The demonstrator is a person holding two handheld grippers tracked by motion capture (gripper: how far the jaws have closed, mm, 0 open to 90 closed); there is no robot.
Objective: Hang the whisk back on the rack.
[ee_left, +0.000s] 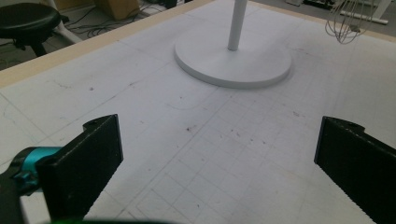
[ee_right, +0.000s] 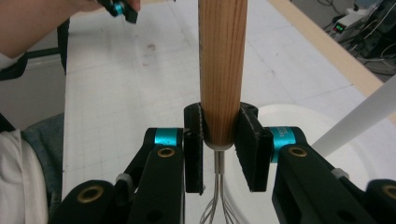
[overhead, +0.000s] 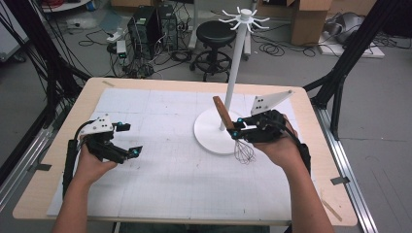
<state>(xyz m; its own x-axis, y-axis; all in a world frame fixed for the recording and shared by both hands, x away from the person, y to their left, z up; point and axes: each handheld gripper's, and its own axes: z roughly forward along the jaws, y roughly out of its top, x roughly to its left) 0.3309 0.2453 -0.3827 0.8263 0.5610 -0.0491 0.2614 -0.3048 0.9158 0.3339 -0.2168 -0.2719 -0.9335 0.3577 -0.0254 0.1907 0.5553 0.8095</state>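
Gripping a whisk (ee_right: 222, 70) by its handle, the right gripper (ee_right: 222, 144) has jaws clamped; left gripper (ee_left: 217, 154) jaws gape empty over the worktop (ee_left: 196, 154).

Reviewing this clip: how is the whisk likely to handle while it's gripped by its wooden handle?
The whisk is probably light: thin wire loops, slim wooden handle. The right gripper clamps the handle's lower end, so it may pivot if bumped. The round, smooth handle could twist or slip between the flat pads. The wires likely flex rather than break.
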